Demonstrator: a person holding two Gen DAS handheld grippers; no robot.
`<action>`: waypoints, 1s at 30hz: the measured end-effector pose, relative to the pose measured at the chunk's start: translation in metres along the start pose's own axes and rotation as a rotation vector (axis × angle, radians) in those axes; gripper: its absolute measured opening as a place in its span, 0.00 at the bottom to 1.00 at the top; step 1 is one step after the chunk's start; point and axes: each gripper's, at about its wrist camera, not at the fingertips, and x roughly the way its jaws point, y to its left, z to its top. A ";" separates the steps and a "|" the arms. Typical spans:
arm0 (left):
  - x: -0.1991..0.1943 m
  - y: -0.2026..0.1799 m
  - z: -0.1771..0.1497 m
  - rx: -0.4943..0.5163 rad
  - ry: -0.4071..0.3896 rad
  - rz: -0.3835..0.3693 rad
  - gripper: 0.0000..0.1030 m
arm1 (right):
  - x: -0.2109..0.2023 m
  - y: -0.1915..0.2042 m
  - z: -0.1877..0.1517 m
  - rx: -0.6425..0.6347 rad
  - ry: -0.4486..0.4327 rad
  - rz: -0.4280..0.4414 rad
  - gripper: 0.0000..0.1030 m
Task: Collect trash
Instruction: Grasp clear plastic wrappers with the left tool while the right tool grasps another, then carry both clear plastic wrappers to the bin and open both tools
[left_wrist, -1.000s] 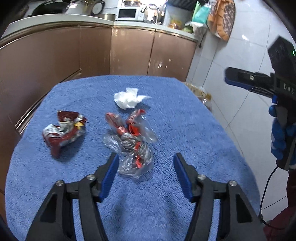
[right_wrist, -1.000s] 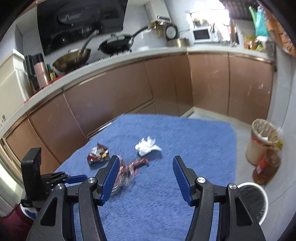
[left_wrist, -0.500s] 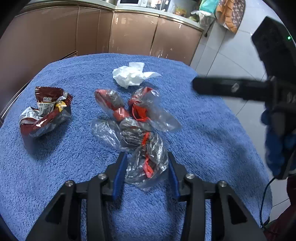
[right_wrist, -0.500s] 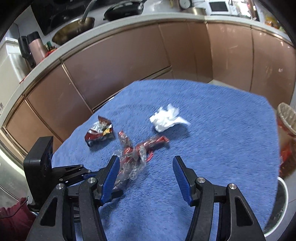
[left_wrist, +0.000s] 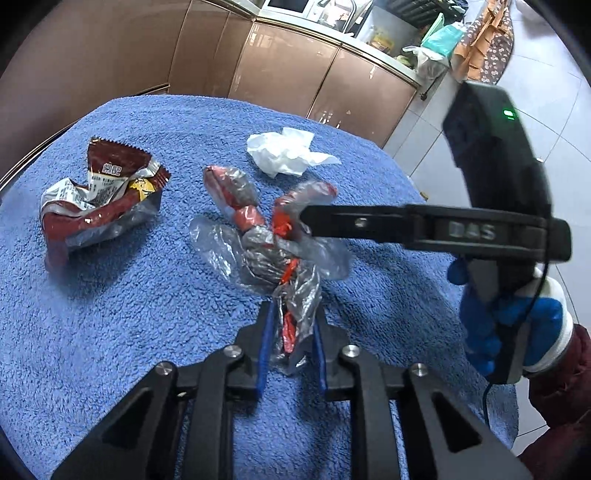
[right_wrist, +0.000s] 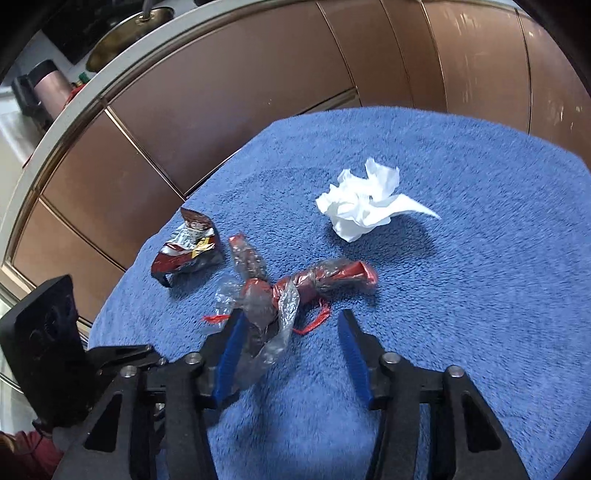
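A clear plastic wrapper with red bits (left_wrist: 266, 243) (right_wrist: 295, 288) lies crumpled mid-table on the blue towel (left_wrist: 110, 332). My left gripper (left_wrist: 291, 339) has its jaws closing on the wrapper's near tail, and both blue pads press it. My right gripper (right_wrist: 291, 332) hovers low over the same wrapper with its jaws closing. The wrapper lies against its left finger, and the right pad is clear of it. In the left wrist view the right gripper (left_wrist: 310, 218) reaches in sideways over the wrapper. A crumpled white tissue (left_wrist: 284, 155) (right_wrist: 365, 206) and a brown-red snack bag (left_wrist: 99, 199) (right_wrist: 188, 247) lie further back.
Brown kitchen cabinets (right_wrist: 258, 92) curve round the table's far side. Tiled floor (left_wrist: 554, 92) lies beyond the right edge. A blue-gloved hand (left_wrist: 498, 325) with a dark red sleeve holds the right gripper. The left gripper's black body (right_wrist: 40, 332) sits at the lower left.
My left gripper sank and narrowed its jaws around the wrapper's near tail. My right gripper swung in from the right and came down over the wrapper, its jaws narrowing.
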 end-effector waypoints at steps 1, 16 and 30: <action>0.000 0.000 0.000 0.002 0.000 0.002 0.18 | 0.003 -0.002 0.001 0.010 0.005 0.005 0.40; 0.000 0.002 0.001 -0.005 -0.005 0.027 0.12 | 0.001 -0.001 -0.002 -0.013 0.002 -0.009 0.05; -0.036 -0.028 -0.002 0.044 -0.086 0.069 0.07 | -0.089 0.024 -0.025 -0.047 -0.153 -0.041 0.05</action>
